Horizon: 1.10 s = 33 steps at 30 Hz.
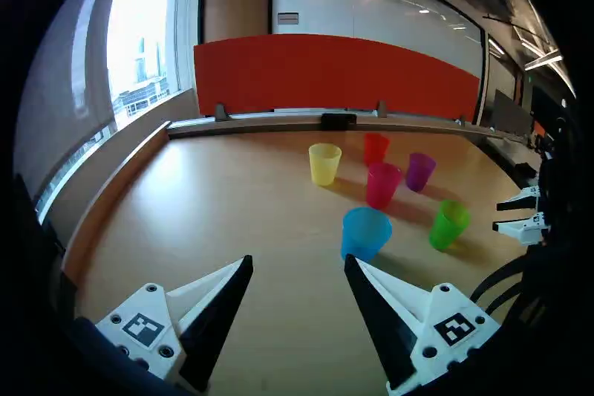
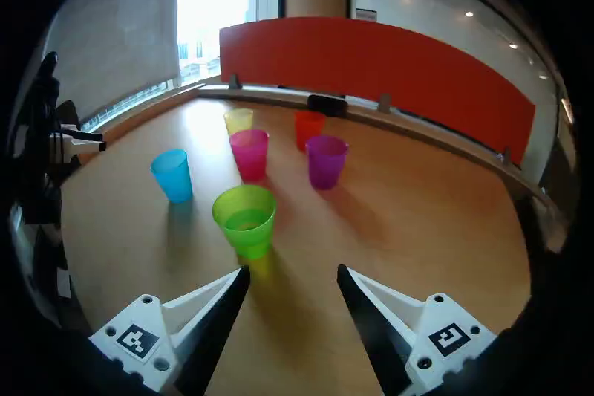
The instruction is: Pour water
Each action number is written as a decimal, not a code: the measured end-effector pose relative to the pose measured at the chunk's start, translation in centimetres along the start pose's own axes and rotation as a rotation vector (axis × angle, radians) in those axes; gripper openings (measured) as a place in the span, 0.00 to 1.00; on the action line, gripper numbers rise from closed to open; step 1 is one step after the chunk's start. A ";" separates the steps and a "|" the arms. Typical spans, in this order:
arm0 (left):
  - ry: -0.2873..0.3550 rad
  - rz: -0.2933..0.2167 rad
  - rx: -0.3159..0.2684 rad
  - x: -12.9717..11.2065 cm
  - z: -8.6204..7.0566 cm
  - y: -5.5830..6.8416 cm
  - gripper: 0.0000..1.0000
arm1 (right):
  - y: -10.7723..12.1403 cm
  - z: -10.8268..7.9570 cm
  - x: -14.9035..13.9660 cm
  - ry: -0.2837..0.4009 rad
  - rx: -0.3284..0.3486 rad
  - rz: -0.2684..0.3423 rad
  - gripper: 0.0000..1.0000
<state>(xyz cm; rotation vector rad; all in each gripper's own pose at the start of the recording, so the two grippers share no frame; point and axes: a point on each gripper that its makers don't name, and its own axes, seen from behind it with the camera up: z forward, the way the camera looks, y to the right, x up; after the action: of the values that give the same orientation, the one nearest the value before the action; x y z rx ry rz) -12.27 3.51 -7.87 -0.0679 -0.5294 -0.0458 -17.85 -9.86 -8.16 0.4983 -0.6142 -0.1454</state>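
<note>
A: Where do the cups lie?
B: Left gripper (image 1: 298,259), fingers wide apart, empty: blue cup (image 1: 365,232) upright just ahead, slightly right. Right gripper (image 2: 292,270), likewise open and empty: green cup (image 2: 244,222) upright just ahead, slightly left, on the counter (image 2: 423,218).

left gripper (image 1: 297,261): jaws spread wide, aimed forward | right gripper (image 2: 293,270): same deal, wide apart, sitting off to the left one's right
</note>
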 end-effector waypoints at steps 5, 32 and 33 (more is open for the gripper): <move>0.027 -0.011 0.017 1.0 -0.4 -0.3 0.92 | 1.4 -2.0 1.7 0.046 -0.043 0.011 0.91; 0.290 0.004 0.034 6.6 0.6 -4.5 0.91 | 11.0 -10.0 14.7 0.501 -0.468 0.248 0.90; 0.305 0.007 0.034 6.9 0.7 -4.7 0.91 | 11.0 -10.3 14.8 0.508 -0.476 0.251 0.90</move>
<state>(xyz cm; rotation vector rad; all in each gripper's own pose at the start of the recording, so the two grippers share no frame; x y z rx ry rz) -6.99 -1.29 -3.49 -0.0289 -0.2253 -0.0396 0.00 -0.23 -2.38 -0.0138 -0.1268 0.0756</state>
